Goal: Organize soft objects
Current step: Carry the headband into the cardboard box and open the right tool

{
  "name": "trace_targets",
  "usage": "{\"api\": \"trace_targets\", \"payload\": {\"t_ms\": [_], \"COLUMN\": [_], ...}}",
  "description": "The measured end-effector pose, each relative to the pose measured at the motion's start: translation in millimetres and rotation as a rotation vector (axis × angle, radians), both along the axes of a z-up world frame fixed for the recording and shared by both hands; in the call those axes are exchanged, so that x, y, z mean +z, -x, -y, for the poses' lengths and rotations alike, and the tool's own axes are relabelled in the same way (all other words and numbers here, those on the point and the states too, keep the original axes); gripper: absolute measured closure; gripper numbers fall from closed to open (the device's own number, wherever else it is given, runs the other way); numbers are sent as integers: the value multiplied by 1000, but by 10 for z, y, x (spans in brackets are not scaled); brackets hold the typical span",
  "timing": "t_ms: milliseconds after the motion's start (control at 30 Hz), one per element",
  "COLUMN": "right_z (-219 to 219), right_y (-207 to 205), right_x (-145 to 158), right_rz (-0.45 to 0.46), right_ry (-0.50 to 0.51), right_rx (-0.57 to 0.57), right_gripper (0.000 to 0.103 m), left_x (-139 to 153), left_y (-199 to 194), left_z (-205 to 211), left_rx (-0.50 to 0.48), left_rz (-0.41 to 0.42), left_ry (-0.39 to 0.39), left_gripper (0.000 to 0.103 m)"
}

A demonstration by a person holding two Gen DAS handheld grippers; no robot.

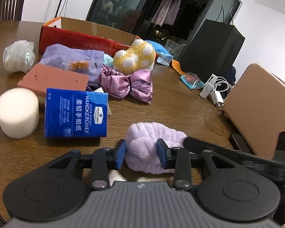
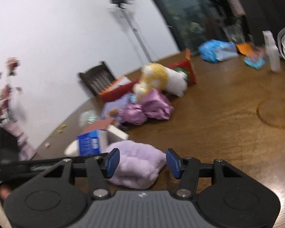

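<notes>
A fluffy lilac cloth [image 1: 152,131] lies on the wooden table [image 1: 176,106] right in front of me. My left gripper [image 1: 141,153] is shut on its near end, the blue pads [image 1: 120,154] pinching the pile. In the right wrist view the same cloth [image 2: 136,171] sits between the fingers of my right gripper [image 2: 143,162], which is open: the left pad touches it and the right pad [image 2: 173,163] stands just off it. Behind lie a satin purple bow [image 1: 127,83], a yellow plush paw [image 1: 134,57], a purple towel [image 1: 74,57] and a pink sponge block [image 1: 53,79].
A blue handkerchief pack [image 1: 76,112] and a white foam cylinder [image 1: 17,112] stand to the left. An open red cardboard box [image 1: 85,36] is at the back, with a plastic bag [image 1: 19,55] far left. A tan case [image 1: 260,110], a white bottle [image 1: 208,88] and a black box [image 1: 212,51] are on the right.
</notes>
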State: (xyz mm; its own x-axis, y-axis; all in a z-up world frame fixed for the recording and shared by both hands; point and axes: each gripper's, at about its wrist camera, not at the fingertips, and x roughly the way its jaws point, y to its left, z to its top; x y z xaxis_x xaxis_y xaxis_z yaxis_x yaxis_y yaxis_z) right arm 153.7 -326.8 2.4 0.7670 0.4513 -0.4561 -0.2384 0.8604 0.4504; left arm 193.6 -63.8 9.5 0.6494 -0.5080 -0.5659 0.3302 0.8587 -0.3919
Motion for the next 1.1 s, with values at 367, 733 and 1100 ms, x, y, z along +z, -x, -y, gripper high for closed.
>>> {"api": "trace_targets", "payload": {"t_ms": [367, 733, 1100], "right_z": [-242, -419, -1230], "right_y": [-114, -1282, -4560], "right_x": [-8, 990, 885], "right_rz": [22, 195, -237], "right_ry": [132, 89, 5], "right_rx": [17, 120, 92], "right_gripper": [87, 87, 87], "left_x": [124, 1140, 820], "left_y": [-11, -1248, -3970], "left_z": [46, -516, -1131], "left_rx": [-22, 7, 215], "left_rz": [50, 204, -66], "left_ry": [32, 128, 16], "left_gripper": [81, 81, 80]}}
